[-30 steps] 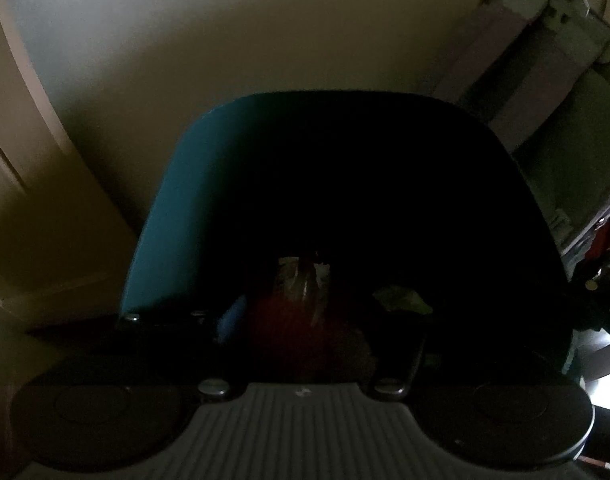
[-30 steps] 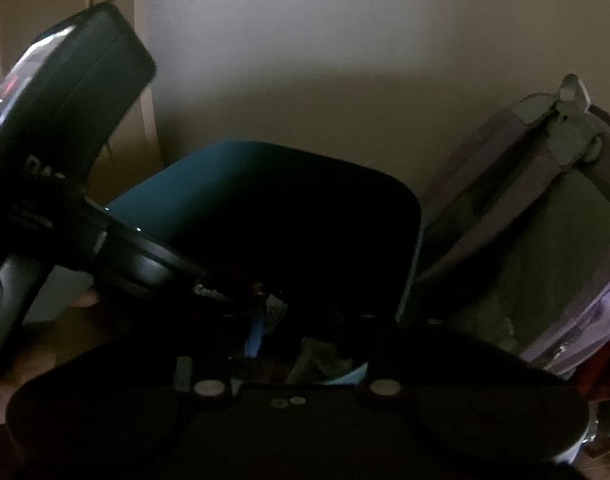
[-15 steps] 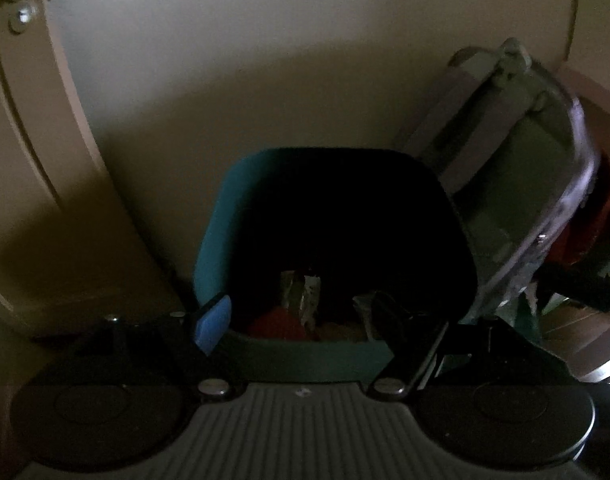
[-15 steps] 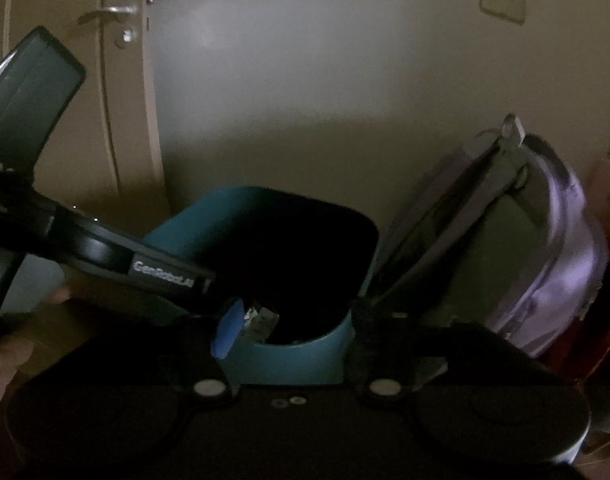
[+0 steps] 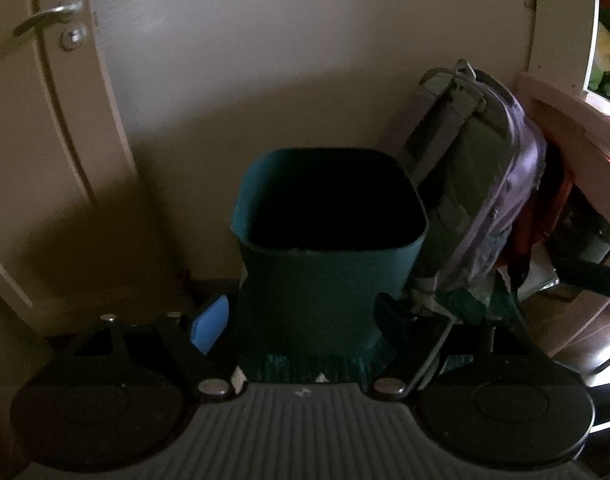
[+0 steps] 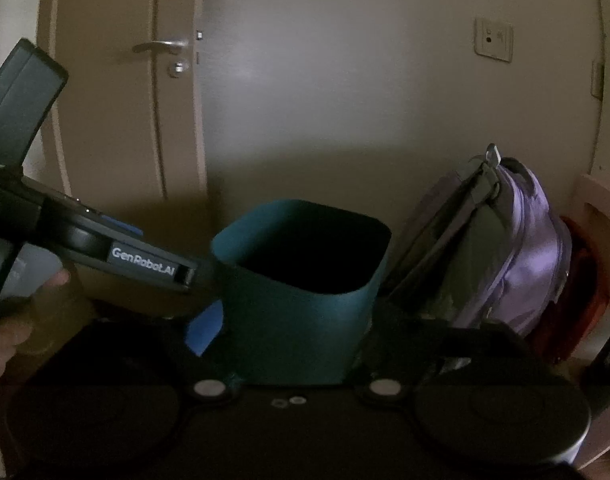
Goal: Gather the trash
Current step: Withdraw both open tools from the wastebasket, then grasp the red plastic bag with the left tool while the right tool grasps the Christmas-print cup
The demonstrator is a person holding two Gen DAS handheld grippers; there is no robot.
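Observation:
A teal trash bin stands on the floor against the wall, and its inside is too dark to see. My left gripper hovers in front of and above the bin's near wall. Its jaws are opening, with nothing held between the blue pad and the dark finger. My right gripper also faces the bin from the near side; its jaws are opening and empty too. In the right wrist view the left tool's housing reaches in from the left toward the bin's rim, held by a hand.
A purple and grey backpack leans on the wall right of the bin, touching it, with red fabric behind it. A closed door with a lever handle is at the left. A wall socket sits high on the right.
Both grippers have drawn back and up from over the bin's mouth. The trash seen inside earlier is now lost in the dark. Both pairs of jaws stand wider.

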